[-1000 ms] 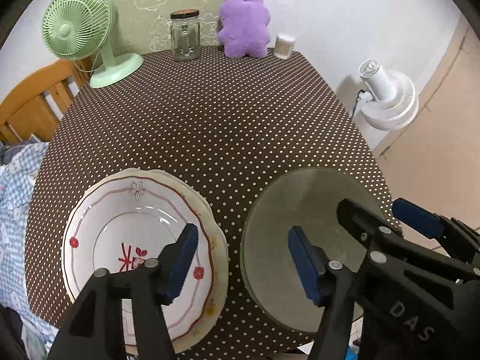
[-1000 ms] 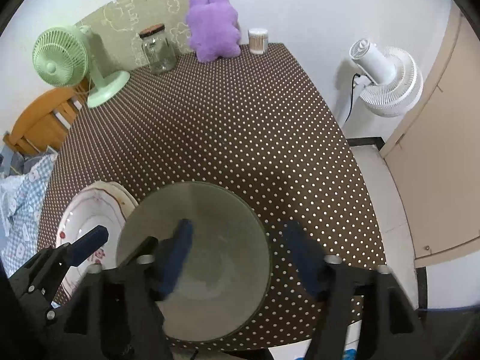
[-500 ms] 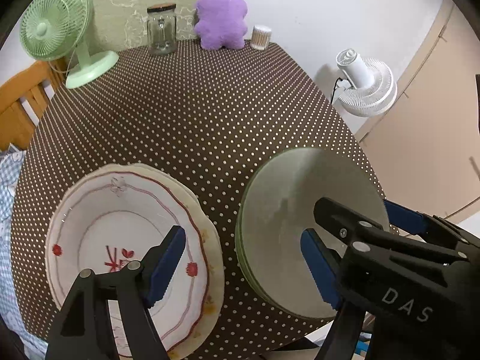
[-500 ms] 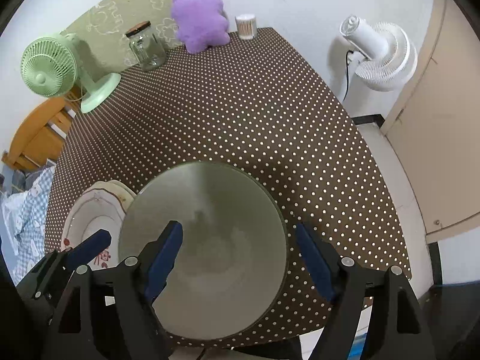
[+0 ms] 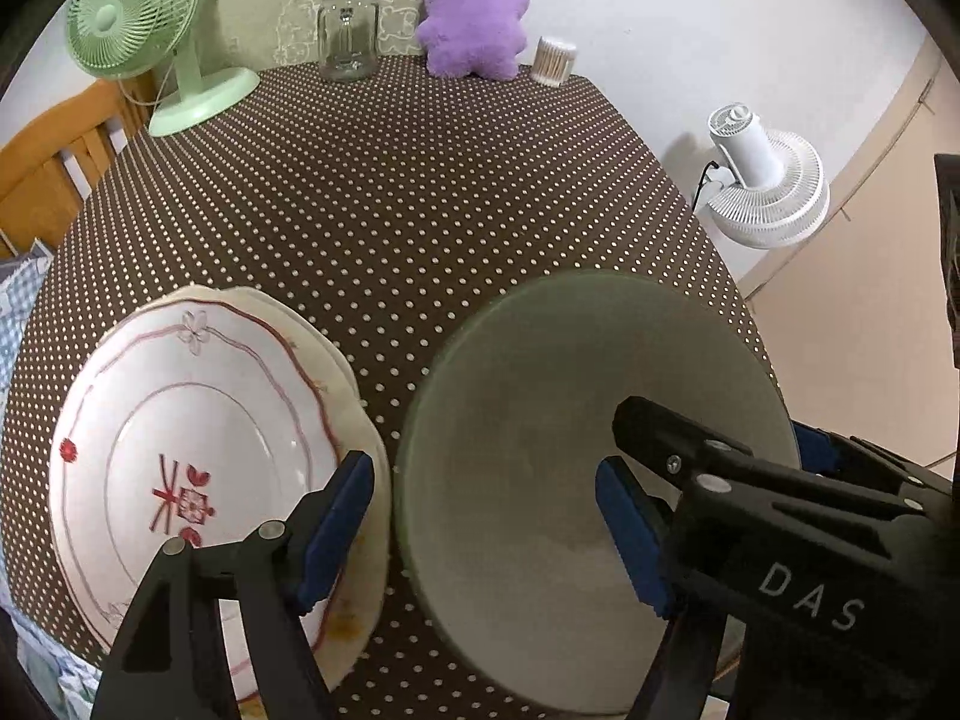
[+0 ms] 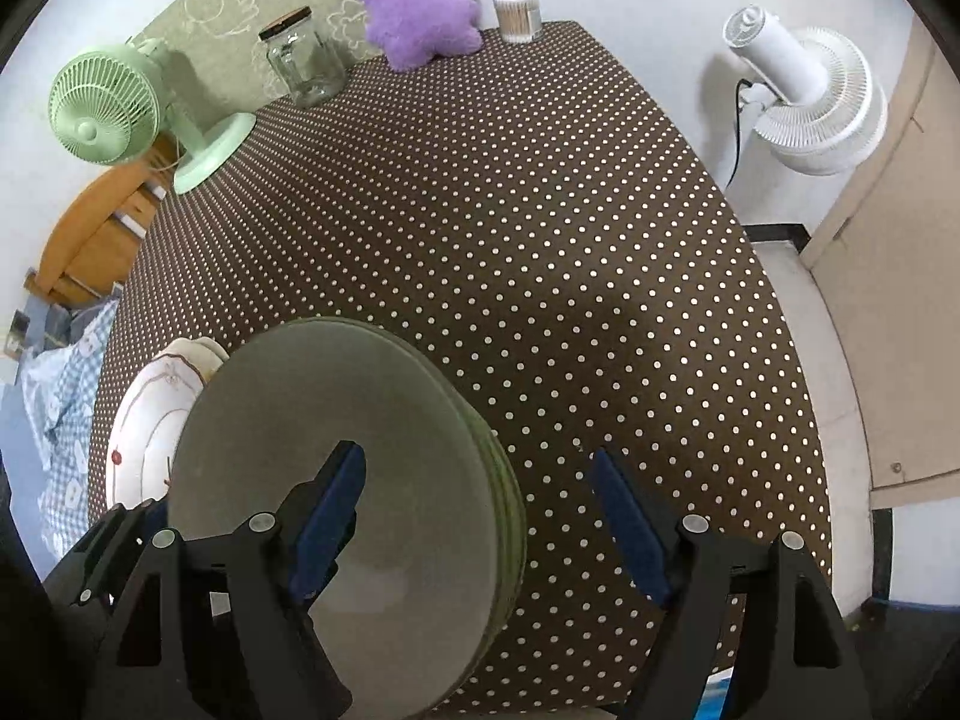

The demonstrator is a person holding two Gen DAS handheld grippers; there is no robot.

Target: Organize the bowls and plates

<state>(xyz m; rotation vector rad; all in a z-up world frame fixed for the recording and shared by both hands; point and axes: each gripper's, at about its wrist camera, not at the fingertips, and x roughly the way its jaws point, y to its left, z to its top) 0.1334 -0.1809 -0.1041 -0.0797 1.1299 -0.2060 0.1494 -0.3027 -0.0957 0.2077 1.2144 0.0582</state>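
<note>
Both hand-held grippers lowered over the two stacks, jaws parted, nothing grasped.

The worktop (image 5: 420, 210), under its dotted brown cloth, carries two piles at the near edge, just beside each other: the grey-green plates (image 6: 360, 450) to the right and the white patterned plates (image 5: 198, 450) to the left. Against the views of a second ago both piles loom larger, so both tools have come down toward them. The right hand-held gripper (image 6: 480, 522) straddles the grey-green pile's right rim, one pad above the plate face, one outside; its jaws have just been opening. The left hand-held gripper (image 5: 486, 534) hangs over the gap between piles, also released. Judgement: sorting looks largely done; a rim grasp appears next.
</note>
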